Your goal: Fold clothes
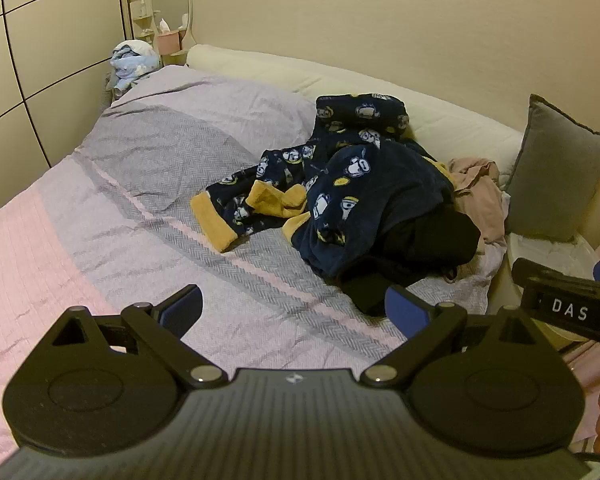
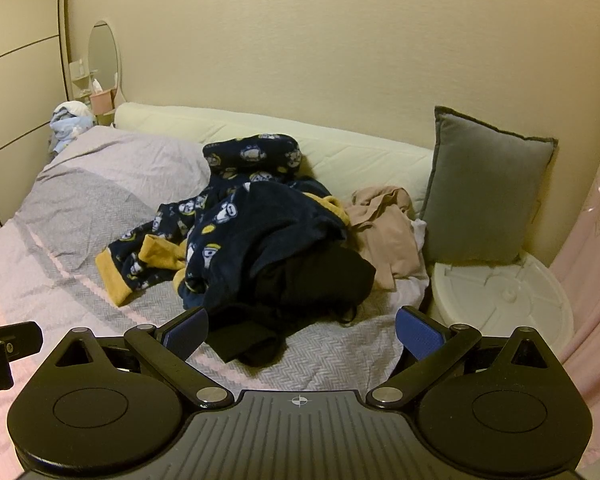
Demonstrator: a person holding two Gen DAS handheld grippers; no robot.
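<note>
A heap of clothes lies on the bed near the headboard. A navy fleece pyjama with a cartoon print and mustard cuffs sprawls on top. A black garment lies at its front, and a beige garment lies crumpled to its right. My left gripper hovers open above the bedspread, short of the heap. My right gripper is open too, its blue pads either side of the black garment's near edge, holding nothing.
The bed has a pink and grey striped cover and a cream headboard. A grey cushion leans at the right above a round white table. A bundle of pale blue laundry sits far left beside wardrobe doors.
</note>
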